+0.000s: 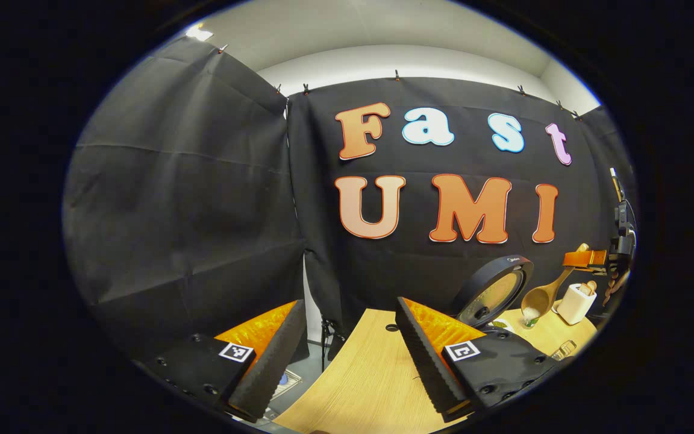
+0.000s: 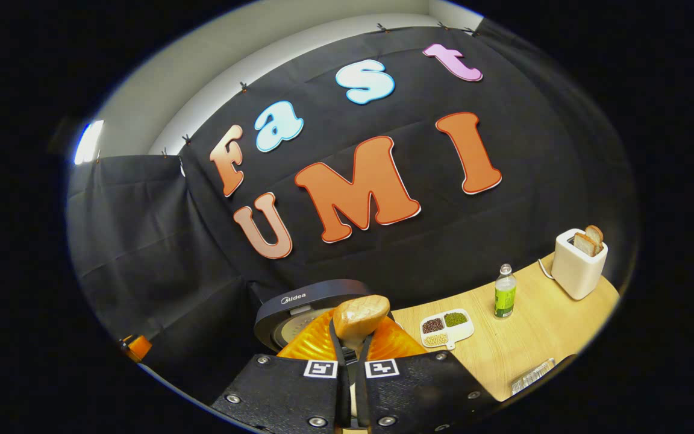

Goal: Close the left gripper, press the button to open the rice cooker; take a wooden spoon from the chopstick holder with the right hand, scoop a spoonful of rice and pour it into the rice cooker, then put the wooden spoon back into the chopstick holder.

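- Now: wooden spoon [image 2: 360, 317] clamped by its handle between the fingers of the right gripper [image 2: 350, 355], bowl end forward and above the rice cooker [image 2: 299, 301].
- Same spoon [image 1: 544, 294] in left gripper view: bowl low, a little white rice [image 1: 530, 312] in it, handle rising to the right gripper [image 1: 588, 259] far right.
- Rice cooker lid [image 1: 494, 289] up and open; button step judged done. Inner pot hidden behind the left gripper's finger.
- Left gripper [image 1: 347, 355]: fingers well apart, holding nothing, over the near edge of the wooden table [image 1: 365, 386].
- Step in hand, judged: carrying the scoop to the pot and tipping it in.
- To do well: keep bowl level until over the pot opening, then roll the wrist slowly; keep grip firm so handle does not swivel; stay off the raised lid.
- Risk: grains spilling onto table short of the pot.
- Around: divided dish of beans [image 2: 446, 328], green bottle [image 2: 505, 292], toaster with bread [image 2: 579, 262]. Chopstick holder not identified with certainty.
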The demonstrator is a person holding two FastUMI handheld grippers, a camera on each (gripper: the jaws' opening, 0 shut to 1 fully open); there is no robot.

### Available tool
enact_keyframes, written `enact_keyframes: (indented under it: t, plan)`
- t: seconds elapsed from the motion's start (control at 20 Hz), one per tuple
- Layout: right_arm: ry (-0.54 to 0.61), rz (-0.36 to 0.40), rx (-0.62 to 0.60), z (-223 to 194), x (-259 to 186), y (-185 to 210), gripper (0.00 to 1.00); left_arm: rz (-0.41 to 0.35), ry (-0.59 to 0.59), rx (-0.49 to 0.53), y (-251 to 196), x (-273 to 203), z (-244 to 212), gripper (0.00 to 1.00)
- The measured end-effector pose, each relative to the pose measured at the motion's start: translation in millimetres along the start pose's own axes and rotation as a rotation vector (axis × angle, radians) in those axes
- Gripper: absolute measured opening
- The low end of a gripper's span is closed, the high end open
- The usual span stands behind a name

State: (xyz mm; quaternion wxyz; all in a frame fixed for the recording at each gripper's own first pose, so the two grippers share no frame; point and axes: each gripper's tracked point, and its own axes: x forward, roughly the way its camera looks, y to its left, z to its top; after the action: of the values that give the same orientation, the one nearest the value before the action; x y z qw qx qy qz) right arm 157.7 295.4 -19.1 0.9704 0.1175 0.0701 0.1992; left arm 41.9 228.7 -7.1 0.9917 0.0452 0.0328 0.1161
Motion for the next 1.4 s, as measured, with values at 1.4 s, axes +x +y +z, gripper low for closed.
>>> enact_keyframes:
  t: [1.4]
  plan:
    - [0.032, 0.086, -0.124, -22, -34, -13, 0.03, 0.004, 0.012, 0.022, -4, -25, -2, 1.00]
